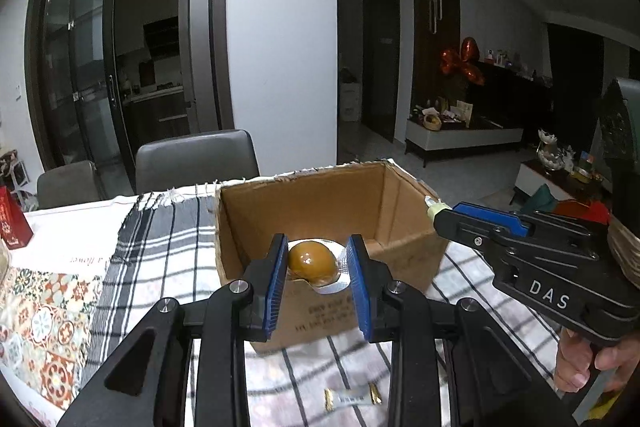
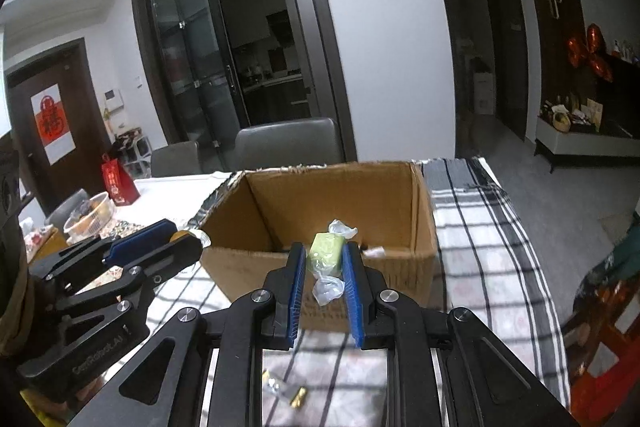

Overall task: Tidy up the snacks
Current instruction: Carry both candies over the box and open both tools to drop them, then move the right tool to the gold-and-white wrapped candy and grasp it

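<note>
The left gripper pinched a brown packaged egg, the right gripper a green wrapped candy, both over the near wall of the cardboard box. A gold-ended sachet lay on the checked cloth by the table's near edge; grey chairs stood beyond its far edge.

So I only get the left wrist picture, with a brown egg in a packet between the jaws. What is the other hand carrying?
Observer: The right gripper is shut on a green sweet in a clear twisted wrapper.
Operator: Is anything in the cardboard box already?
Observer: From the right wrist view, the cardboard box shows a bit of white wrapper at the bottom; the rest of its floor is hidden.
Operator: What sits past the left edge of my picture?
Observer: A plastic basket of snacks stands on the table, near a red gift bag.
</note>
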Demonstrator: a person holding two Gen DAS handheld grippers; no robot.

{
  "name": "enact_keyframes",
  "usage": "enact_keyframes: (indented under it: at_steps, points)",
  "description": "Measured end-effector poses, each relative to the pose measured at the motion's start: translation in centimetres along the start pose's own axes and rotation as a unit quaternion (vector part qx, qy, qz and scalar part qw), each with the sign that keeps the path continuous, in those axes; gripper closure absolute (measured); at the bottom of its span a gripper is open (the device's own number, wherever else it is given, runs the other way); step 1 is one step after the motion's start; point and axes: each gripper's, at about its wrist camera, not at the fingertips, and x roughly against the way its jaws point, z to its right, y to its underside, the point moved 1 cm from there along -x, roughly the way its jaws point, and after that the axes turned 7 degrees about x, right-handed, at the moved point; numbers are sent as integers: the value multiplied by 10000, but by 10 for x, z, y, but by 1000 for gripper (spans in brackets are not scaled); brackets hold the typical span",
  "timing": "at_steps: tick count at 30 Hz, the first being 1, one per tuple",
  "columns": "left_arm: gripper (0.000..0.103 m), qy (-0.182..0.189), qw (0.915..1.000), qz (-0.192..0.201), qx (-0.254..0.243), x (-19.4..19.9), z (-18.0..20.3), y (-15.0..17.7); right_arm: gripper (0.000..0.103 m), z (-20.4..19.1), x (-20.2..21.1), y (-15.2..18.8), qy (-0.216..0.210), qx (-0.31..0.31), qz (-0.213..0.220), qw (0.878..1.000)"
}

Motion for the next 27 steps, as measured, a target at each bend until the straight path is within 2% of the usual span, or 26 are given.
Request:
enact_keyframes:
  at_steps: [7,12,14,16,17,18,27]
  points:
    - [73,-164,9998,-9,-145,-25,-6,-21,83,4,-25,-15,7,111,-78,9999]
    - [72,-173,9995,-180,-204,-49,-7,-32,82,11,-40,-20,128,74,-175,9997]
    - [68,-223,9992,-232,-220,-55,-7,-34,82,15,-45,-21,173,8,-225,9996]
    - [54,-246,9992,-219,-222,-57,-6,-35,79,19,-49,-22,203,-13,-301,9993]
    - [51,-297,9991,-183,-224,-56,-6,-35,70,20,-49,-22,212,-27,-320,9993]
    - [49,-323,9991,-148,-243,-54,-6,-34,66,20,-48,-22,211,-18,-305,9993]
    - [38,-719,9969,-118,-295,-29,-7,-30,66,9,-29,-16,47,125,-238,9996]
